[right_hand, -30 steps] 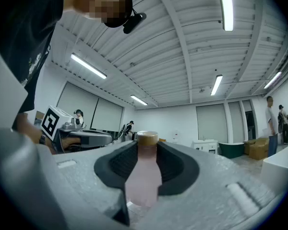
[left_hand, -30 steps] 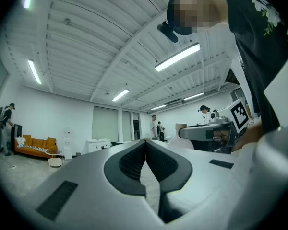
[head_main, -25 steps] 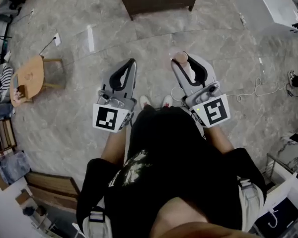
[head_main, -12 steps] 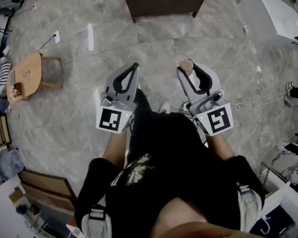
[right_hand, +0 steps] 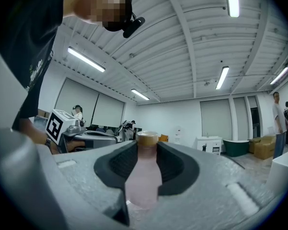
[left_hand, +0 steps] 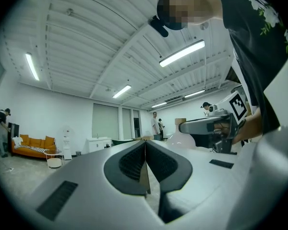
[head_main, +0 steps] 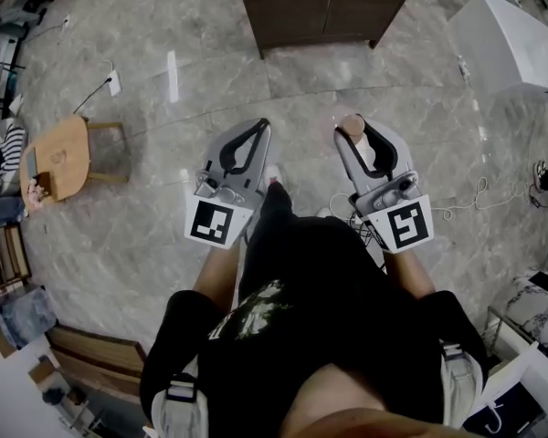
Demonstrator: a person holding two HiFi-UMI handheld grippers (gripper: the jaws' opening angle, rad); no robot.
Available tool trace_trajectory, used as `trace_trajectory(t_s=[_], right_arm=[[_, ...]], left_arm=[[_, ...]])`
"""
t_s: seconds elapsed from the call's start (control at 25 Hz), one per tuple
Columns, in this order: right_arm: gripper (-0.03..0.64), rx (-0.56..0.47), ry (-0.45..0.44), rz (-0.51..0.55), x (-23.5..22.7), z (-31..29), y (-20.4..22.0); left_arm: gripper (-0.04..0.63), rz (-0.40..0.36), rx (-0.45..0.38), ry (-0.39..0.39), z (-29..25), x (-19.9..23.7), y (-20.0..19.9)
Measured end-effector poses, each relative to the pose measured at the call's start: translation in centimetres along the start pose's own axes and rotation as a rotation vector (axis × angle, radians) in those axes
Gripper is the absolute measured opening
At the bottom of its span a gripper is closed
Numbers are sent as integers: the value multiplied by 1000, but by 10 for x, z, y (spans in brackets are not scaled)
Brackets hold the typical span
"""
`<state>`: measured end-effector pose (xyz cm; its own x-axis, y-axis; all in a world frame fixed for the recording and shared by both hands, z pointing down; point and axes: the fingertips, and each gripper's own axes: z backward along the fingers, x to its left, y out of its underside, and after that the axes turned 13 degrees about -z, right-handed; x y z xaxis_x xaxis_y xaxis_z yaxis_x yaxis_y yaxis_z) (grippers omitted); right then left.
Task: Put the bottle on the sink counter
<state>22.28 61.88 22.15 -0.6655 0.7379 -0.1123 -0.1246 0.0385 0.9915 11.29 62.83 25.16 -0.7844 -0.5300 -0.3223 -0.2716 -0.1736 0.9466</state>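
A pale pink bottle [right_hand: 144,178] with a tan cap [right_hand: 147,138] stands upright between the dark pads of my right gripper [right_hand: 146,153], which is shut on its neck and shoulder. In the head view the bottle's cap [head_main: 352,125] shows at the tip of the right gripper [head_main: 356,133], held above the marble floor. My left gripper [head_main: 258,128] hangs beside it at the same height. Its pads meet [left_hand: 145,147] with nothing between them. From the left gripper view the bottle [left_hand: 181,139] and the right gripper [left_hand: 212,125] show to the right.
A dark wooden cabinet [head_main: 324,7] stands ahead on the marble floor. A white box-shaped unit [head_main: 511,39] is at the upper right, a small wooden stool [head_main: 59,158] at the left. Cables [head_main: 466,194] trail at the right. Far off are a white cabinet [right_hand: 209,144] and a green tub [right_hand: 236,147].
The dark cabinet and the white unit have slid down the head view, closer to me. Both grippers keep their pose, with the bottle still held in the right one.
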Motion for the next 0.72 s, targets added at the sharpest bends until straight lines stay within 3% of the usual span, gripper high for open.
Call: trace_trajectory(t_s=[0.36, 0.72], right_arm=[[116, -10, 66, -30, -21, -119, 8], [117, -19, 119, -23, -50, -186, 16]], left_arm=[[14, -8, -22, 21, -29, 115, 34], [14, 1, -38, 97, -76, 170, 61]])
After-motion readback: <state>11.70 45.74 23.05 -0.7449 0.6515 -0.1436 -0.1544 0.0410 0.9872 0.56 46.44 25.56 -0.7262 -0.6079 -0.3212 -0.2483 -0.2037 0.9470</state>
